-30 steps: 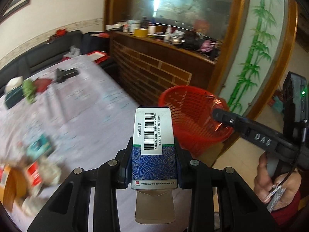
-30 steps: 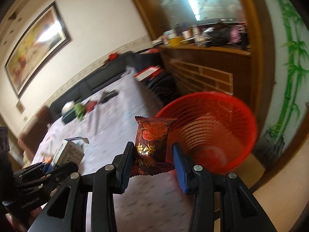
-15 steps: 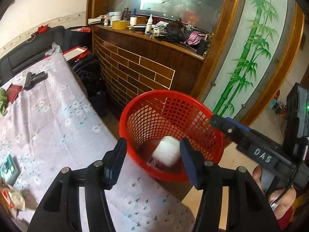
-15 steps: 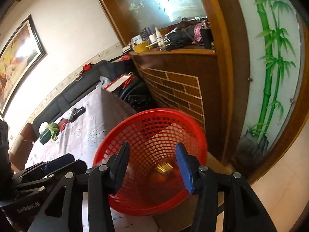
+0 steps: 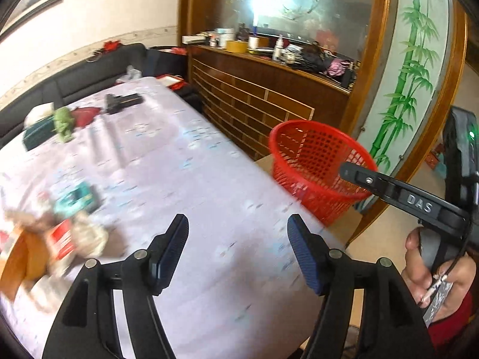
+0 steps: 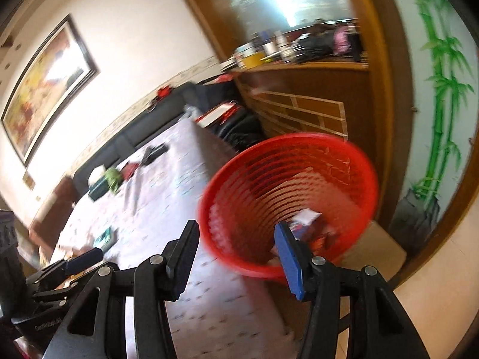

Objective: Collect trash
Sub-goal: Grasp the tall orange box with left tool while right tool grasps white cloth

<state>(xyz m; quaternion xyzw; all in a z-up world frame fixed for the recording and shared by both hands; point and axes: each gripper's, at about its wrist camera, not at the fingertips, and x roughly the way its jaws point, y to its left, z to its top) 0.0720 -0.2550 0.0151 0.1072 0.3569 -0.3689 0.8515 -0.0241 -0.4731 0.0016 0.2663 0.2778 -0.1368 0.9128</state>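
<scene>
With both my left gripper [image 5: 237, 246] and right gripper [image 6: 236, 246] jaws opening on nothing, I am eyeing the crumpled, light, soft-looking paper and wrapper litter [image 5: 71, 233] lying at the lilac-clothed counter [image 5: 185, 179] edge, likely best pinched across its bulk.

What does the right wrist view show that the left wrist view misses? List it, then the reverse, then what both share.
Only the right wrist view looks into the red basket and shows the dropped packaging at its bottom; it also shows the framed painting in full.

Only the left wrist view shows the heap of trash at the table's near left and the person's hand on the right hand-held gripper.

Both show the basket, the cloth-covered table, the green item and the left hand-held gripper, jaws opening with nothing between, like the right's.
</scene>
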